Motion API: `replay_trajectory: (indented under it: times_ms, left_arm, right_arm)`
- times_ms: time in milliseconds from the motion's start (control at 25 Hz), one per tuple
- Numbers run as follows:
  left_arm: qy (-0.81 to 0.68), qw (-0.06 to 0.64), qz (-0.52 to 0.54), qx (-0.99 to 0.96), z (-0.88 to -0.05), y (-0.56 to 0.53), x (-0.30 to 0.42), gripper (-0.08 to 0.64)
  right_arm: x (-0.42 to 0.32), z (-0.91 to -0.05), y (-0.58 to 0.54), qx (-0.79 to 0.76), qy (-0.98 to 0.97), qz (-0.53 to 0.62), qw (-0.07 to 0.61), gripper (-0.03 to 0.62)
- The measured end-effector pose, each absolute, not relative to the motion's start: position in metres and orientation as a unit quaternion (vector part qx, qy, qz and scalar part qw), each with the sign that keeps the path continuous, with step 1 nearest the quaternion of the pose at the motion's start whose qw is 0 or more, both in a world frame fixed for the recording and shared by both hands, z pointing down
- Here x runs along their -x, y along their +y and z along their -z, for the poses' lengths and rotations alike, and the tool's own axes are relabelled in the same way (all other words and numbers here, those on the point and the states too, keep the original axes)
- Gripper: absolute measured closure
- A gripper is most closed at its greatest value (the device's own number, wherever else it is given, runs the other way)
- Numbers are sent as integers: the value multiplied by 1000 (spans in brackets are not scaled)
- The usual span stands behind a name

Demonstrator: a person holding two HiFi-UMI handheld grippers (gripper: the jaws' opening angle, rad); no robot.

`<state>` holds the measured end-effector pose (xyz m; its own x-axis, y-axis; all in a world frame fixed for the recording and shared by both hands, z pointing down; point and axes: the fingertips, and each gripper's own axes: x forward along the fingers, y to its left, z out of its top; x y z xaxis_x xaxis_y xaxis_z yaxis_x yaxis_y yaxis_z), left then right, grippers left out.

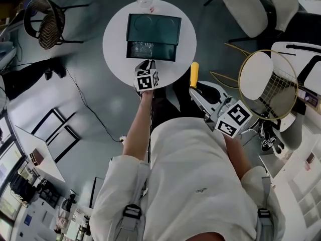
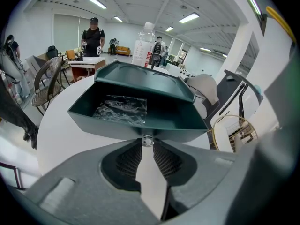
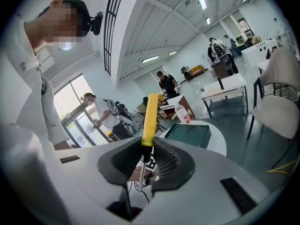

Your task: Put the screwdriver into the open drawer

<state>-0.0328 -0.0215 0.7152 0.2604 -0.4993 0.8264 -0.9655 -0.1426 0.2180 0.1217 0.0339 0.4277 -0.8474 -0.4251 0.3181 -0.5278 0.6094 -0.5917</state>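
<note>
The right claw (image 3: pixel 148 148) gripped the screwdriver (image 3: pixel 150 116) low on its handle, so it could pivot and miss the drawer (image 2: pixel 108 123), whose knob (image 2: pixel 147 139) the left claw (image 2: pixel 147 145) pinched.

the left tool (image 2: pixel 147 145) pinches the clear knob (image 2: pixel 147 139) on the open green drawer (image 2: pixel 112 125).

Bright, even indoor light from ceiling strips (image 2: pixel 96 2); windows (image 3: pixel 70 102) blown out. Both gripper views fisheye w/ dark round vignette, edges bent. Head view sharp, soft shadows.
</note>
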Motion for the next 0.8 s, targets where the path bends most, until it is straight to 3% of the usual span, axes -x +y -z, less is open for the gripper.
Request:
replay_trajectory:
  times_ms: [800]
  left_arm:
    - [-499, 391, -310, -708, -711, 16, 38, 474]
  right_arm:
    - [-90, -413, 36, -255, -904, -336, 68, 508]
